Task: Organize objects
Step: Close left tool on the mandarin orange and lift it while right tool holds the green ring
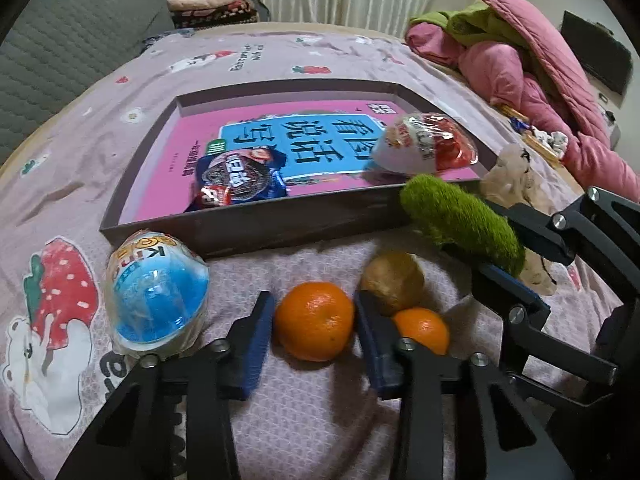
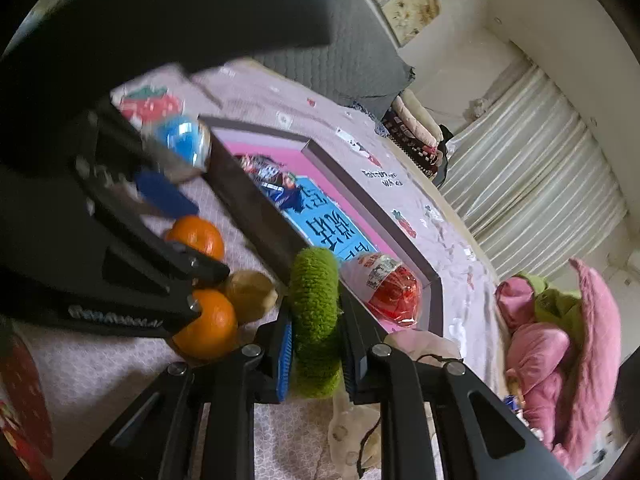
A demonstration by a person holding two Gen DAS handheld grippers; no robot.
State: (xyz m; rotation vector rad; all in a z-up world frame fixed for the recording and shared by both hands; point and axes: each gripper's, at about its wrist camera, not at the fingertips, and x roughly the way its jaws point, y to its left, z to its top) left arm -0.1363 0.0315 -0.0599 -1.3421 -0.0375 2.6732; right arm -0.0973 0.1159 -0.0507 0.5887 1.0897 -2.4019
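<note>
A large orange [image 1: 314, 320] lies on the bedspread with my left gripper [image 1: 314, 334] shut on it, a blue pad against each side. Just right of it lie a brownish fruit [image 1: 394, 280] and a smaller orange [image 1: 422, 330]. A fuzzy green plush piece [image 2: 316, 320] is held by my right gripper [image 2: 316, 312], shut on it, just in front of the box's near right corner. The shallow dark box [image 1: 248, 232] holds a pink and blue book [image 1: 192, 136], a cookie packet [image 1: 240, 180] and a red toy egg [image 1: 428, 144]. A blue toy egg [image 1: 156, 300] lies left of my left gripper.
A beige soft toy [image 1: 516, 176] lies under and behind the right gripper. Pink and green quilts [image 1: 540, 80] are piled at the right. A grey quilted cushion [image 1: 80, 40] and folded cloths [image 1: 208, 4] sit at the far end of the bed.
</note>
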